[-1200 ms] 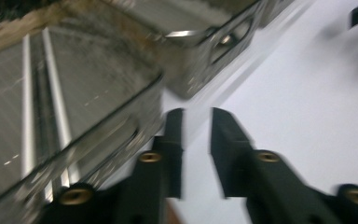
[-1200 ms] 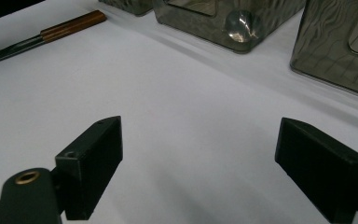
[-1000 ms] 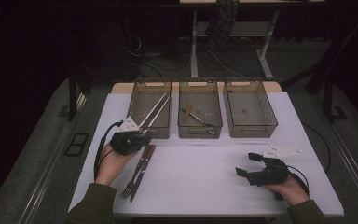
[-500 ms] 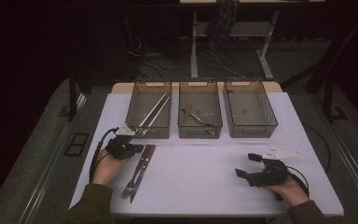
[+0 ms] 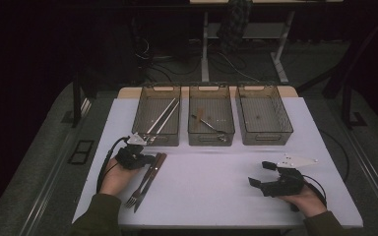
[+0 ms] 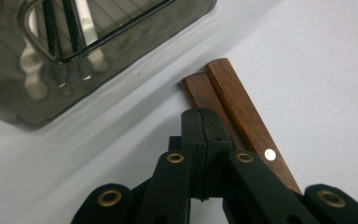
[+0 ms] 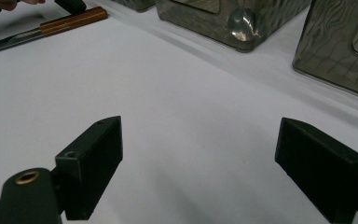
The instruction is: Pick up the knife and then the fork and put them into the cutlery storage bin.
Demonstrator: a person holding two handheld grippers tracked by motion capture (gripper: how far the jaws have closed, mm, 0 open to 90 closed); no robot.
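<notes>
Left gripper point(image 5: 147, 159) has come down since the earlier frame, from above the table near the left bin to the wooden handles of the fork point(image 5: 139, 193) and knife point(image 5: 150, 180). Right gripper point(image 5: 263, 175) hasn't budged.

Left gripper's jaws are pressed together w/ nothing between them; in the left gripper view the closed tip point(image 6: 204, 140) sits on or just over the two handles point(image 6: 242, 123), contact can't be told. Fork & knife lie side by side on the white table point(image 5: 216, 172), handles pointing toward the left bin point(image 5: 160, 118), tines and blade toward the table's near edge. Handle ends stop just short of the bin's front wall.

Right gripper rests at the table's right-front w/ jaws wide apart, nothing between them; right gripper view shows bare tabletop between the pads point(image 7: 93, 154) and the cutlery handles point(image 7: 72, 19) far off at top left.

Three bins in a row at the back: left one holds long metal pieces point(image 5: 162, 117), middle bin point(image 5: 210, 120) has a small utensil, right bin point(image 5: 263, 115) looks about empty.
</notes>
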